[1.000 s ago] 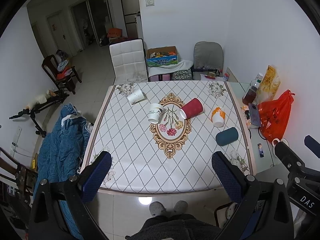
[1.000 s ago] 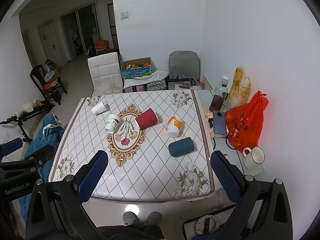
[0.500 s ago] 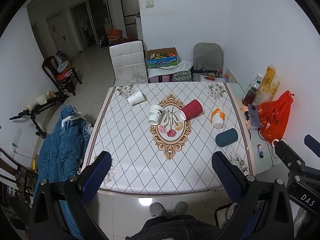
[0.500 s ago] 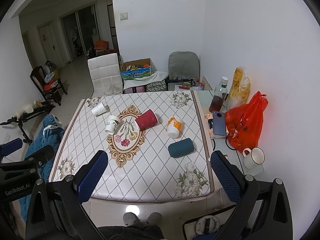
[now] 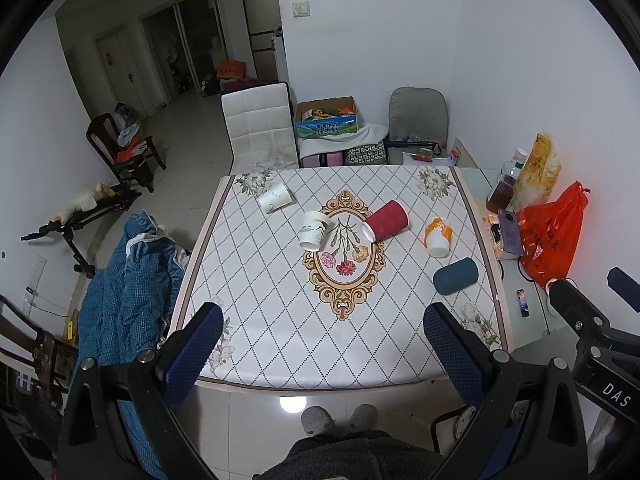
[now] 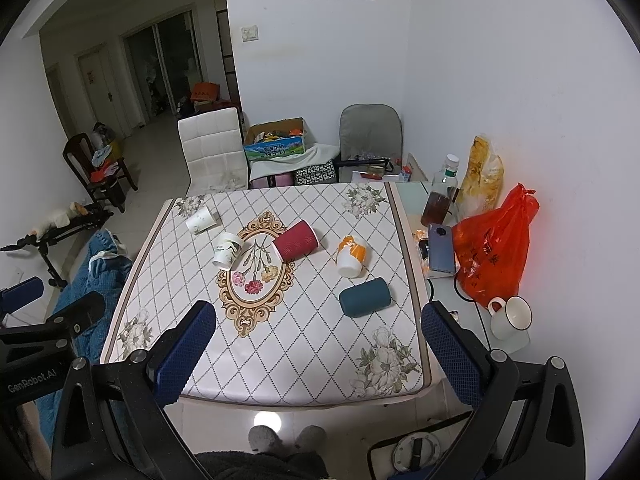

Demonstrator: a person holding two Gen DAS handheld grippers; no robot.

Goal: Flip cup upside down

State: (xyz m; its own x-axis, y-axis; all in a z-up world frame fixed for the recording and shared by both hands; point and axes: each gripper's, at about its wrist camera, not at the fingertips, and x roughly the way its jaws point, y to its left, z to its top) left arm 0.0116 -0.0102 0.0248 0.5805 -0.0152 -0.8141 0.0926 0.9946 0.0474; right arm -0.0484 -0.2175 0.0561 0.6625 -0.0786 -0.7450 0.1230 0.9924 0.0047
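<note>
Left wrist view: five cups lie on their sides on the counter (image 5: 280,344), a square top under a white diamond-pattern cloth. The dark teal ribbed paper cup (image 5: 456,276) sits right of centre, nearest the tools. The orange-and-white paper cup (image 5: 438,236) lies just above it, the red ribbed paper cup (image 5: 386,220) at frame centre, the white printed paper cup (image 5: 314,232) left of it, and the plain white paper cup (image 5: 274,199) toward the upper left corner of the cloth.

Change over the last second: nearly none. The cups hold the same places, and both views have drifted only slightly. Judgement: the task has not begun; no cup is touched or turned.

Left tool (image 5: 320,344) has its blue-padded fingers wide apart, empty, low in the frame over the near counter edge. In the right wrist view, the right tool (image 6: 320,340) is likewise spread and empty.

Surroundings: an orange plastic bag (image 6: 496,244), a dark phone (image 6: 440,248) and a white ceramic mug (image 6: 512,318) crowd the side surface at right, close to the teal cup. Nothing lies between the tools and that cup.
</note>
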